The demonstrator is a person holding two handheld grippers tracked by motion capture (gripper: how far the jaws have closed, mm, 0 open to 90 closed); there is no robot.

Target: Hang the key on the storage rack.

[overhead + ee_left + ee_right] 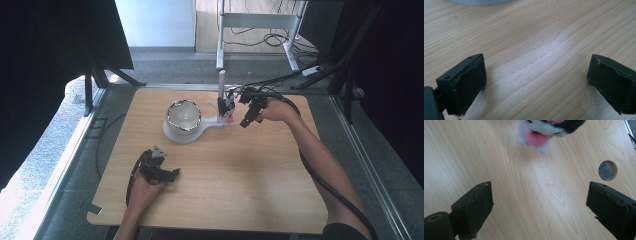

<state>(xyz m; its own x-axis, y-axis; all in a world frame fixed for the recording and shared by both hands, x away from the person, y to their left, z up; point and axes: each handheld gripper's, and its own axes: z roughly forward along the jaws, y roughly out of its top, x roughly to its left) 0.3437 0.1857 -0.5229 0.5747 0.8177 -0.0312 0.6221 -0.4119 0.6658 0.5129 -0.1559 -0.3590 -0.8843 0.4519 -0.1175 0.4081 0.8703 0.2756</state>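
1. Left claw point(161, 169) low on the near-left part of the wooden desk point(250, 185), held in the left hand point(145, 187); jaws wide apart in the left gripper view, gripping nothing, bare wood grain between them.
2. White ribbed edge point(480, 2) at the top of the left gripper view, ahead of the claw and well apart from it.
3. White bowl point(183, 116) with a dark patterned rim, seated on a white base plate point(177, 135) left of the desk's centre, toward the far side.
4. Arm of that plate reaching right to a white upright post point(221, 87) with small dark and pink parts point(227, 107) at its foot.
5. Right claw point(251, 111) just right of the post, held in the right hand point(277, 110), tilted down toward the desk; jaws spread wide in the right gripper view, empty.
6. Blurred white, pink and black object point(546, 131) at the top of the right gripper view, apart from the jaws.
7. Round hole point(607, 170) in the desk at the right of that view.
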